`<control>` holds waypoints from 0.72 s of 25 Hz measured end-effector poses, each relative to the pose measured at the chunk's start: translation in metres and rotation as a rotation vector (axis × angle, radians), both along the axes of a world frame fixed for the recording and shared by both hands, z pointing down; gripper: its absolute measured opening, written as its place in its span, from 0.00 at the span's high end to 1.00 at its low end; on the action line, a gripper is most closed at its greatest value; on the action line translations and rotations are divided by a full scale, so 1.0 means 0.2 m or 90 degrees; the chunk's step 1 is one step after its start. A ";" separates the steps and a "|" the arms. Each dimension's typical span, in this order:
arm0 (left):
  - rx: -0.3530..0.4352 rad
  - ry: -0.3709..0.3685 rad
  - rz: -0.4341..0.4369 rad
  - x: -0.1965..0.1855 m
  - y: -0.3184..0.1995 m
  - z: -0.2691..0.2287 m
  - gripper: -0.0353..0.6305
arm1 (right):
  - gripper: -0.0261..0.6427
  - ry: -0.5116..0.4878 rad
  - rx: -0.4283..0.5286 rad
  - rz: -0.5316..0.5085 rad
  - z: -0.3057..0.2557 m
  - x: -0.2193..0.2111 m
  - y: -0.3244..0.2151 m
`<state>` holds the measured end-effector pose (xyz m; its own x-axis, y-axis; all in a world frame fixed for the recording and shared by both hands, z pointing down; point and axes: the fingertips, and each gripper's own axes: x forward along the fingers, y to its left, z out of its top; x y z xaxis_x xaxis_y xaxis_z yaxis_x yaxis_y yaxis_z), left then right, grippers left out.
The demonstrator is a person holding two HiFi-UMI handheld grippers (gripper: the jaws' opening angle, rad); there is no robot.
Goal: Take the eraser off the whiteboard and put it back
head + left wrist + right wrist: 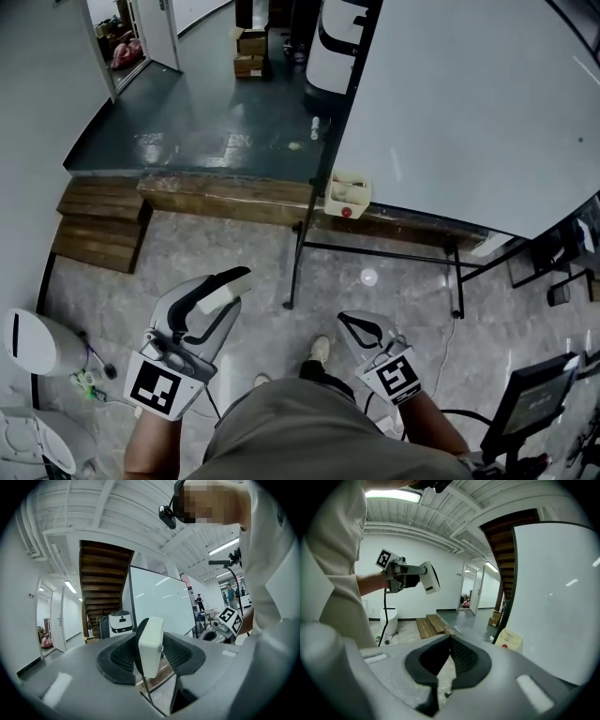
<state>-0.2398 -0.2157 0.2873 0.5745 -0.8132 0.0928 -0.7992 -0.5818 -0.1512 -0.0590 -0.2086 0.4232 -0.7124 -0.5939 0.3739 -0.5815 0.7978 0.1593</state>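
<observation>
**White block eraser (151, 644) held off the board in L gripper (225, 298); R gripper (449, 660) jaws closed, empty.**
Small cream plastic box (349, 192) hangs at lower corner of large white whiteboard (469, 103); contents unclear, red round bit (346, 213) at its front. Eraser clamped betw. L jaws, long axis along gripper, free end twd board, well apart. Black metal stand legs (300, 244) & wooden step (225, 199) lie between.

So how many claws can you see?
2. The left claw is at the lower left of the head view, clamped on the white eraser. The right claw sits right of it, shut and empty. No others show.
</observation>
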 end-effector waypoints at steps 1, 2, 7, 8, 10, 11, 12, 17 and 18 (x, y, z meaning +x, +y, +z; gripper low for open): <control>0.001 0.004 -0.004 -0.07 0.07 0.00 0.68 | 0.96 0.002 0.002 -0.006 0.01 -0.06 0.06; 0.003 0.008 -0.007 -0.13 0.15 0.00 0.68 | 0.96 0.005 0.005 -0.013 0.02 -0.12 0.11; 0.012 0.003 -0.017 -0.29 0.37 0.01 0.68 | 0.96 0.014 0.012 -0.043 0.03 -0.30 0.25; 0.013 0.003 -0.017 -0.31 0.41 0.01 0.68 | 0.96 0.014 0.012 -0.047 0.03 -0.31 0.27; 0.013 0.002 -0.018 -0.33 0.47 0.02 0.68 | 0.96 0.017 0.013 -0.056 0.04 -0.35 0.31; 0.013 0.002 -0.019 -0.34 0.50 0.02 0.68 | 0.96 0.019 0.014 -0.060 0.04 -0.37 0.33; 0.014 0.003 -0.020 -0.36 0.53 0.03 0.68 | 0.96 0.021 0.014 -0.063 0.04 -0.39 0.35; 0.015 0.008 -0.018 -0.42 0.63 0.04 0.68 | 0.96 0.027 0.015 -0.075 0.04 -0.47 0.44; 0.014 0.007 -0.016 -0.43 0.65 0.04 0.68 | 0.96 0.029 0.015 -0.077 0.04 -0.49 0.45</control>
